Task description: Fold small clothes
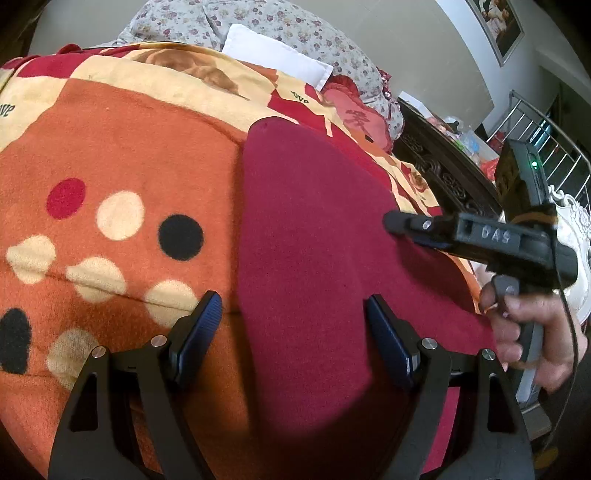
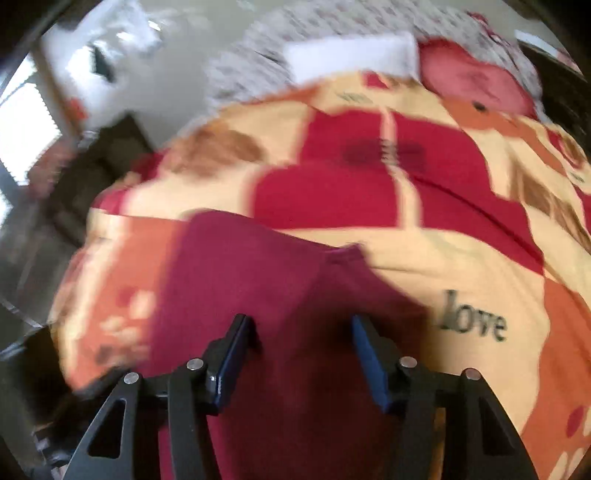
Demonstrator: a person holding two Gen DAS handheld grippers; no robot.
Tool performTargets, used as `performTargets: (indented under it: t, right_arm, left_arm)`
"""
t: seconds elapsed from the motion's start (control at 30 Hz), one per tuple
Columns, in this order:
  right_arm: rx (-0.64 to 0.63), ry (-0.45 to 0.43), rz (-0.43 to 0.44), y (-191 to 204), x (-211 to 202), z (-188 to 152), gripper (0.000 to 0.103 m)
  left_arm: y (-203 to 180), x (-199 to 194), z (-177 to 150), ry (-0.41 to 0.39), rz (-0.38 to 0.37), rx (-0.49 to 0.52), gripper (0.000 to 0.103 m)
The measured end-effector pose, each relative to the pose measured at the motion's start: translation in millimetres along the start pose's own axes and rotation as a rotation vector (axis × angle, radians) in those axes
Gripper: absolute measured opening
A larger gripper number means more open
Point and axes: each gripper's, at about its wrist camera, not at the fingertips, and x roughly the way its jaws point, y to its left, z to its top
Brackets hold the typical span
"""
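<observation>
A dark red garment (image 1: pixel 314 221) lies spread flat on a patterned blanket (image 1: pixel 129 147). My left gripper (image 1: pixel 293 306) hangs open just above the garment's near part, one finger over its left edge and the other over the cloth, nothing between them. My right gripper (image 1: pixel 391 223) comes in from the right, held by a hand (image 1: pixel 535 332), with its tip over the garment's right side. The right wrist view is blurred. There the right gripper (image 2: pixel 301 325) has its jaws apart above the garment (image 2: pixel 240 266), gripping nothing.
The blanket (image 2: pixel 406 266) is orange, red and cream with dots and the word "love". A white pillow (image 1: pixel 273 55), floral bedding (image 1: pixel 240 22) and a red cushion (image 1: pixel 354 110) lie at the far end. Dark carved wooden furniture (image 1: pixel 443 166) stands along the right side.
</observation>
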Motion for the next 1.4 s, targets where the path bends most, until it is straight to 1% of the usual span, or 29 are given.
performTargets:
  t: [0.03, 0.13, 0.17, 0.2, 0.23, 0.3, 0.37, 0.43, 0.47, 0.5, 0.53, 0.57, 0.6, 0.63, 0.67, 0.77, 0.8, 0.83, 0.87, 0.93, 1.03, 1.1, 1.17, 1.2, 1.23, 1.27, 1.3, 1.33, 1.4]
  right_arm:
    - [0.014, -0.007, 0.016, -2, -9, 2, 0.052]
    - [0.037, -0.1, 0.039, -15, -51, -4, 0.056]
    - [0.054, -0.118, 0.067, -23, -61, -8, 0.062]
    - [0.079, -0.125, 0.103, -30, -68, -15, 0.071]
    - [0.11, -0.131, 0.149, -38, -72, -23, 0.074]
    - [0.152, -0.127, 0.226, -49, -68, -42, 0.081]
    - [0.193, -0.086, 0.275, -55, -49, -57, 0.083]
    - [0.225, -0.05, 0.294, -59, -31, -70, 0.083]
    - [0.245, -0.046, 0.31, -62, -20, -77, 0.084]
    - [0.252, -0.079, 0.33, -64, -19, -81, 0.086]
    - [0.253, -0.118, 0.351, -63, -18, -84, 0.089]
    - [0.249, -0.13, 0.376, -62, -17, -86, 0.095]
    - [0.252, -0.131, 0.399, -60, -16, -86, 0.098]
    - [0.261, -0.121, 0.431, -59, -15, -85, 0.1]
    - [0.258, -0.091, 0.478, -55, -14, -83, 0.103]
    - [0.166, -0.02, 0.528, -41, -12, -77, 0.103]
    - [0.148, -0.017, 0.507, -40, -12, -77, 0.102]
    - [0.134, -0.021, 0.446, -40, -10, -76, 0.09]
    - [0.151, -0.023, 0.405, -42, -7, -74, 0.075]
    - [0.195, -0.039, 0.424, -43, -5, -74, 0.074]
    - [0.155, -0.046, 0.408, -35, -6, -72, 0.065]
    - [0.166, -0.053, 0.4, -33, -6, -71, 0.051]
    - [0.098, -0.096, 0.342, -20, -17, -69, 0.04]
    - [0.058, -0.11, 0.32, -14, -23, -69, 0.036]
    - [0.015, -0.123, 0.291, -5, -30, -67, 0.035]
    - [-0.012, -0.13, 0.274, -6, -38, -65, 0.034]
    - [-0.044, -0.139, 0.257, 0, -45, -61, 0.033]
    - [-0.074, -0.149, 0.244, 4, -52, -56, 0.033]
    - [-0.119, -0.176, 0.224, 10, -64, -47, 0.033]
  left_arm:
    - [0, 0, 0, 0.0, -0.003, -0.001, 0.081]
    - [2, 0, 1, -0.002, -0.013, -0.01, 0.081]
    - [4, 0, 0, -0.002, -0.014, -0.011, 0.081]
    - [4, 0, 1, -0.002, -0.013, -0.011, 0.081]
    - [4, -1, 0, -0.003, -0.013, -0.011, 0.081]
    - [4, -1, 0, -0.002, -0.014, -0.012, 0.081]
    - [4, 0, 0, -0.003, -0.014, -0.012, 0.081]
    - [4, 0, 0, -0.002, -0.013, -0.012, 0.081]
    - [4, 0, 0, -0.003, -0.013, -0.012, 0.081]
    - [3, 0, 0, -0.003, -0.011, -0.011, 0.081]
    - [4, 0, 0, -0.003, -0.012, -0.012, 0.081]
    - [4, 0, 0, -0.003, -0.013, -0.012, 0.081]
    - [4, 0, 1, -0.003, -0.012, -0.013, 0.081]
    - [4, 0, 1, -0.003, -0.012, -0.012, 0.081]
    - [5, 0, 1, -0.003, -0.011, -0.013, 0.081]
    - [4, 1, 1, -0.002, -0.011, -0.013, 0.081]
    - [5, 1, 1, -0.002, -0.011, -0.013, 0.081]
    - [5, 1, 1, -0.002, -0.01, -0.012, 0.081]
    - [5, 1, 1, -0.002, -0.01, -0.012, 0.081]
    - [5, 0, 1, -0.001, -0.009, -0.01, 0.081]
    - [4, 0, 1, 0.0, -0.01, -0.015, 0.081]
    - [2, 1, 2, 0.015, 0.003, 0.003, 0.082]
    - [-6, 0, 6, 0.055, 0.025, 0.026, 0.082]
    - [-11, 0, 8, 0.07, 0.013, 0.046, 0.081]
    - [-19, -1, 10, 0.079, 0.02, 0.081, 0.076]
    - [-26, -3, 12, 0.074, 0.048, 0.11, 0.07]
    - [-32, -4, 14, 0.075, 0.056, 0.131, 0.057]
    - [-34, -7, 16, 0.069, 0.059, 0.128, 0.045]
    - [-36, -19, 27, 0.027, 0.055, 0.105, 0.036]
